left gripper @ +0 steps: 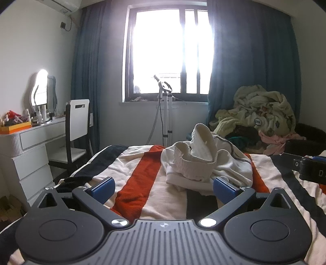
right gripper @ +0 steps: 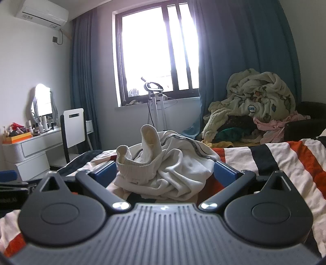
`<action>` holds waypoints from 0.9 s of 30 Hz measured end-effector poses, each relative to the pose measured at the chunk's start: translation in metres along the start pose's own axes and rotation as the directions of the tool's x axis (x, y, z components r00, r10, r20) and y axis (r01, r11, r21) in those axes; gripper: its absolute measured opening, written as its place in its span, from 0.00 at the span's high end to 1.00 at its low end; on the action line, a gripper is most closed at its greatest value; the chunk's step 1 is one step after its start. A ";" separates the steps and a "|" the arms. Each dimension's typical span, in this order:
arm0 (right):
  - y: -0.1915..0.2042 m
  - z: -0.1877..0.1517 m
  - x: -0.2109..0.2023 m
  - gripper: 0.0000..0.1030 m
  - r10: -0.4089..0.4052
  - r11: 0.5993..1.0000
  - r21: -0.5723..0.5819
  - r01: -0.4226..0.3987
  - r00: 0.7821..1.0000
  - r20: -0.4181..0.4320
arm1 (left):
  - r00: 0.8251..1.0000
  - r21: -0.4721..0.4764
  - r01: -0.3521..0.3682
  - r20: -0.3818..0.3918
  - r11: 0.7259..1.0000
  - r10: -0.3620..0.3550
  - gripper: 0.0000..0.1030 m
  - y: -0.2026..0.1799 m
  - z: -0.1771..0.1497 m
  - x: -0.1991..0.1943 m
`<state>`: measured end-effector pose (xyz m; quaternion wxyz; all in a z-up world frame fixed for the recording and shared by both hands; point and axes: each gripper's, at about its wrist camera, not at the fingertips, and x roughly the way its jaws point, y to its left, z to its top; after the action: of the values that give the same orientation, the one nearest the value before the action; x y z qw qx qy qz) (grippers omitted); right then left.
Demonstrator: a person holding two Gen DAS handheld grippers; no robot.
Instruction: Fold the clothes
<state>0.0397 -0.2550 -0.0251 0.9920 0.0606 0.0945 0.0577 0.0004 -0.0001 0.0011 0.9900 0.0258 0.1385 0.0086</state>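
- A crumpled white garment (right gripper: pixel 167 171) lies heaped in the middle of a bed, on a striped blanket (left gripper: pixel 142 183) of cream, orange and black; no fold has been made in it, so by this view the task stands at its very start.
- The left claw (left gripper: pixel 163 188) hovers short of the heap with its blue pads spread wide and nothing between them.
- The right claw (right gripper: pixel 164 173) is likewise wide apart; the garment sits framed between its pads (whether either pad touches the cloth cannot be told), and nothing is gripped.
- Left to do, by this reading: spread the garment flat, find its edges, fold it.
- A further pile of laundry (left gripper: pixel 262 114), pale green blanket on top, waits at the far right of the bed.
- The room: a bright window (right gripper: pixel 159 55) between dark blue curtains (left gripper: pixel 250 67), a garment steamer stand (left gripper: pixel 165 114) below it, a white dressing table (left gripper: pixel 34 138) with mirror and chair (left gripper: pixel 78 130) at left, an air conditioner (right gripper: pixel 42 13) on the wall.
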 end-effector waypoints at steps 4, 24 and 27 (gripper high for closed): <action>0.001 0.001 -0.001 0.00 -0.003 1.000 -0.005 0.003 1.000 -0.004 | 1.000 0.000 -0.012 0.014 1.000 0.012 0.00 -0.003 0.001 -0.001; 0.004 -0.003 0.000 0.00 -0.009 0.999 -0.032 0.009 1.000 0.003 | 1.000 -0.045 0.003 0.008 0.999 -0.002 0.00 0.009 0.001 -0.001; 0.006 -0.004 -0.002 0.00 -0.006 0.999 -0.038 0.006 1.000 0.003 | 1.000 -0.045 -0.002 0.010 0.999 0.002 0.00 0.010 0.002 0.000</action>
<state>0.0363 -0.2486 -0.0278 0.9933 0.0414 0.0921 0.0563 0.0010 0.0096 0.0033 0.9910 0.0037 0.1330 0.0124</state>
